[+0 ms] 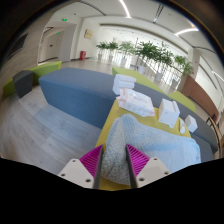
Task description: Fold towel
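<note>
Tongs [114,166]: sitting at the near edge of the scene, two white fingers with magenta pads [91,160] facing inward. Standing narrowly apart, gripping nothing; a strip of table is showing in the gap between the tips.

Towel [160,145]: light blue, lying rumpled on the table just ahead of the tongs and off to the right. Its near edge is reaching down beside the right finger; whether cloth and finger are touching cannot be told. Nothing of it is lying between the pads.

Table [112,128]: yellow-green top, running from the tongs away toward the far right.

White items [135,100]: several pale cloths or packets lying in a loose row on the far part of the table, well beyond the towel; their exact kind cannot be told.

Sofa [75,90]: large, blue, standing to the left of the table and stretching toward the far side.

Plants [150,50]: a row of green potted trees standing at the far end of the room, before bright windows.

Floor [35,135]: pale, lying near left, beside the sofa.
</note>
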{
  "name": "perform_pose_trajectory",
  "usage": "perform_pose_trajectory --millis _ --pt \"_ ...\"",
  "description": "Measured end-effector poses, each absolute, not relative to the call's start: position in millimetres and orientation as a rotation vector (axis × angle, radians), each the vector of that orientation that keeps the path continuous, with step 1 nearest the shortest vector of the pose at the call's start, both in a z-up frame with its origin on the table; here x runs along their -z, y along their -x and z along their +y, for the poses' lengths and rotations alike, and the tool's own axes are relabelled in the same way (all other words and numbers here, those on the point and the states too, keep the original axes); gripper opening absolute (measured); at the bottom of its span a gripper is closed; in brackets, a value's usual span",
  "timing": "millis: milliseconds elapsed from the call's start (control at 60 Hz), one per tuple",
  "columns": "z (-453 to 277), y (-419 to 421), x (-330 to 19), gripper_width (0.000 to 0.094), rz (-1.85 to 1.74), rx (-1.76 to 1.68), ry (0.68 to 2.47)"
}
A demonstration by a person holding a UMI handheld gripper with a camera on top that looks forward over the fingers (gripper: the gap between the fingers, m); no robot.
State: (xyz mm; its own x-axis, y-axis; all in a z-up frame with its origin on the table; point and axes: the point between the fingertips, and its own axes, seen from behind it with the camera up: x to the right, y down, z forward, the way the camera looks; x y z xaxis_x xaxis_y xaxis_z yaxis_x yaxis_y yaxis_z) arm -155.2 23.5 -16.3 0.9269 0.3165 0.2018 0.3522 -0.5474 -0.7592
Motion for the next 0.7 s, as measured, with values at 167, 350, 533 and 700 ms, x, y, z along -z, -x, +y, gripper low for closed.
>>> perform_pose_trajectory --millis 167,350,533,700 --pt "35 138 11 0.0044 -0.379 0.077 2.148" --pt "35 127 -12 0.001 -0.347 0.003 2.136" --pt "44 60 -79 0.001 -0.252 0.015 2.045" --pt "56 -56 -102 0.0013 -0.134 0.145 2.032"
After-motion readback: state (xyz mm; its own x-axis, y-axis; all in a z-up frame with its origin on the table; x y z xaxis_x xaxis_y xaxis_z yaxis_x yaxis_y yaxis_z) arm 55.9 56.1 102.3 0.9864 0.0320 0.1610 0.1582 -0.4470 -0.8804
